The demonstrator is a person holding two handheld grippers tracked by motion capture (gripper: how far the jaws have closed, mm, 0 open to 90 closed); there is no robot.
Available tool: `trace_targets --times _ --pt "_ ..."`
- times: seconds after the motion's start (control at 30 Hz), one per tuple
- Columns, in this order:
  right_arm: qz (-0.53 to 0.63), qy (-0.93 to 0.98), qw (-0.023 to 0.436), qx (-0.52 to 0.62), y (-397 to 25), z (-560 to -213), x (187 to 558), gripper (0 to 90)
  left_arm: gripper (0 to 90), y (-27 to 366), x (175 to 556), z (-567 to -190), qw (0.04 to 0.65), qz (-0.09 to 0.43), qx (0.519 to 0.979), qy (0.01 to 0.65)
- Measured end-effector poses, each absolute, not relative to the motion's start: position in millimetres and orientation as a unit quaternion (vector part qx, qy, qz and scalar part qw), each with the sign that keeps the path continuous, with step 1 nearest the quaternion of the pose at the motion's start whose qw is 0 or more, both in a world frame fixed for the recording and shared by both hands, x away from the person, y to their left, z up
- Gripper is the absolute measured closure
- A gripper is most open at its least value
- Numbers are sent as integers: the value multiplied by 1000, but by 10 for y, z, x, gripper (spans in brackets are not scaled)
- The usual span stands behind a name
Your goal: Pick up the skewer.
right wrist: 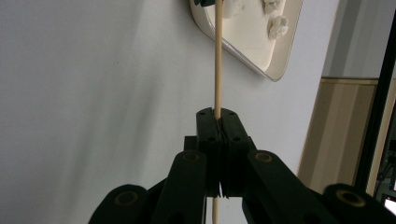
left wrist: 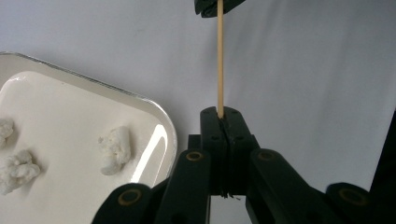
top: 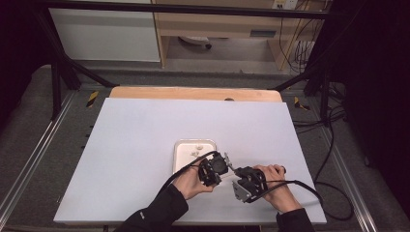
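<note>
While clenched by both the left gripper [left wrist: 223, 122] and right gripper [right wrist: 217, 120], 1 thin, round wooden skewer [left wrist: 219, 60] is held just beside the glossy, rounded-rectangular white tray [left wrist: 154, 108], where 3 lumpy white pieces [left wrist: 114, 149] are seen.

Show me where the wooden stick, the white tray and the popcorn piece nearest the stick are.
wooden stick [left wrist: 220, 65]: left gripper view, middle of its bare shaft.
white tray [left wrist: 164, 122]: left gripper view, its shiny rounded corner rim.
popcorn piece [left wrist: 114, 149]: left gripper view, centre of the lump.
</note>
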State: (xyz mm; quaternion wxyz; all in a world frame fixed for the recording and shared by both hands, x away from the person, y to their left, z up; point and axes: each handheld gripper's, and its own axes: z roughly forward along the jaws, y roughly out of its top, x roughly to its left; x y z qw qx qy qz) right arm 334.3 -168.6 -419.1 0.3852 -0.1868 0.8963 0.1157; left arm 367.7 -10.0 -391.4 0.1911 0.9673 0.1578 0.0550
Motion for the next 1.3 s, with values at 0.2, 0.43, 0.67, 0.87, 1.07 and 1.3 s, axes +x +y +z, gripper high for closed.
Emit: trace_targets --times 0.2,0.43,0.67,0.87,1.07,1.3 --pt "116 894 389 -188 -1690 -4184 3348 888 888 -89 3649 -3914 199 67 965 158" --pt "129 895 396 -164 -1696 -4161 3352 841 888 -72 3652 -3898 205 72 963 161" --pt "198 903 376 -56 -1833 -4009 3377 553 888 77 3681 -3851 219 83 955 180" --pt "284 894 328 114 -2016 -3950 3443 327 888 291 3693 -3833 235 93 946 202" --pt "307 884 282 213 -2119 -4012 3487 205 888 572 3685 -3824 272 102 928 232" --pt "341 866 204 303 -2207 -4150 3536 60 888 945 3651 -3847 321 114 900 270"
